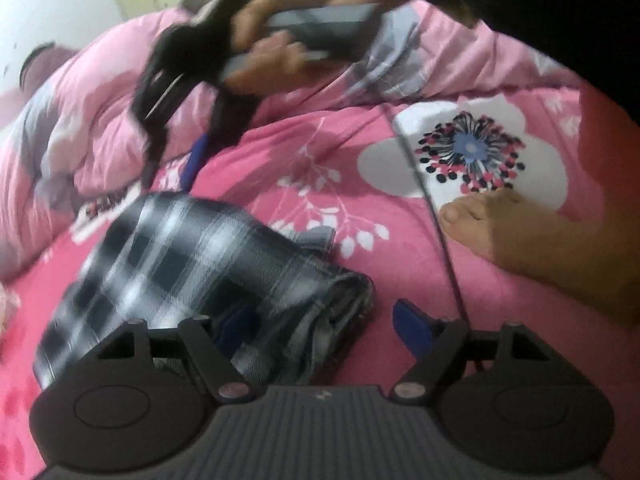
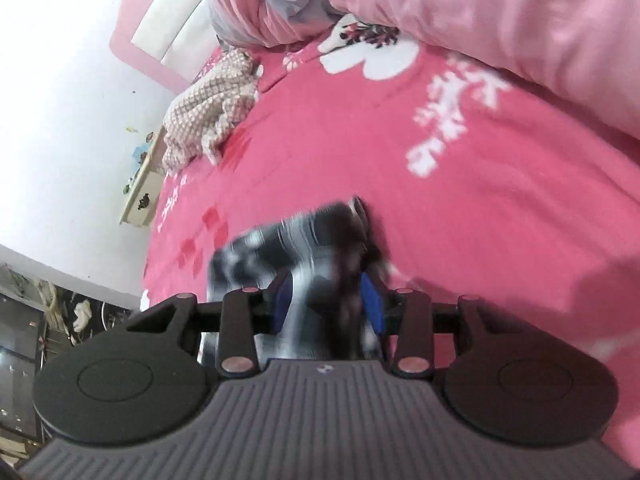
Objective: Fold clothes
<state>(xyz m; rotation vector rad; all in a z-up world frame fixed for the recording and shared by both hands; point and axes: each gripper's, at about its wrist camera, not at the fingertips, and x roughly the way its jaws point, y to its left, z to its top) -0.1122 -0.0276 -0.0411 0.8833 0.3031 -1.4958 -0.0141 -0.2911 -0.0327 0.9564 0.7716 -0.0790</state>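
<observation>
A black-and-white plaid cloth [image 1: 200,272] lies folded into a thick bundle on the pink floral bedsheet [image 1: 320,152]. My left gripper [image 1: 324,326] is open at the bundle's near end. Its left finger [image 1: 236,328] is tucked among the folds and its right finger [image 1: 412,324] sits clear on the sheet. A hand holds my right gripper [image 1: 196,156], blurred, above the cloth's far end. In the right wrist view the right gripper [image 2: 326,304] is shut on a blurred bunch of the plaid cloth [image 2: 288,248].
A person's bare foot [image 1: 500,232] rests on the sheet to the right, beside a thin cable [image 1: 432,200]. A bunched pink quilt [image 1: 100,100] lies along the far side. A small checked cloth [image 2: 212,112] sits near the headboard [image 2: 160,28], with a bedside table [image 2: 144,184] beyond the bed edge.
</observation>
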